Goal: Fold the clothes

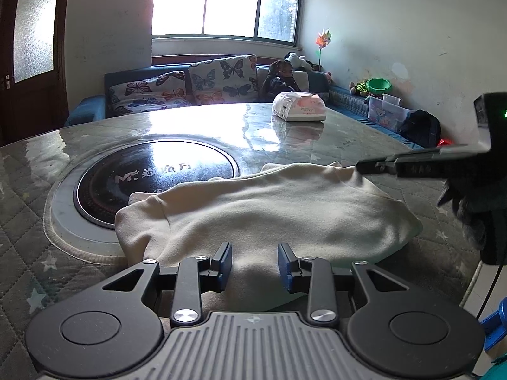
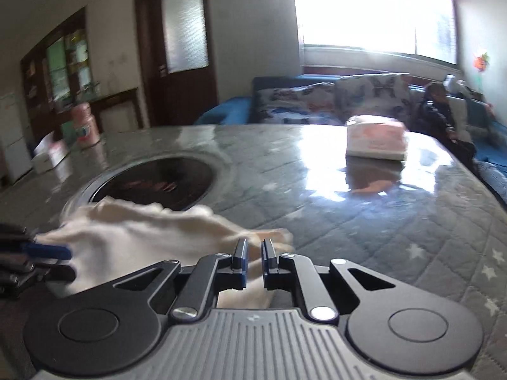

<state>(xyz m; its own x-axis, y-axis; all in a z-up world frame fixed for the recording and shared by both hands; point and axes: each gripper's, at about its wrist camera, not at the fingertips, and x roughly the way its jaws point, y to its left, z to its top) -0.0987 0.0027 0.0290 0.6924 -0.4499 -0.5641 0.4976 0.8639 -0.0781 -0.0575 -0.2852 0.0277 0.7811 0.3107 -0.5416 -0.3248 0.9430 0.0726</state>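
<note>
A cream garment [image 1: 266, 212] lies folded over on the quilted table cover [image 1: 38, 234], partly over the round cooktop [image 1: 155, 177]. My left gripper [image 1: 255, 262] is open, its jaws wide apart over the garment's near edge. My right gripper [image 2: 254, 259] hovers at the garment's right end [image 2: 142, 237] with its jaws a narrow gap apart and cloth showing between them. In the left wrist view the right gripper's fingers [image 1: 408, 166] reach in from the right at the garment's far corner. The left gripper's blue fingers [image 2: 47, 250] show at the left edge of the right wrist view.
A white and pink tissue pack [image 1: 299, 106] lies on the far side of the table. A sofa with butterfly cushions [image 1: 206, 82] and a seated child [image 1: 280, 79] are behind it. The table's edge curves close on the right [image 1: 472, 285].
</note>
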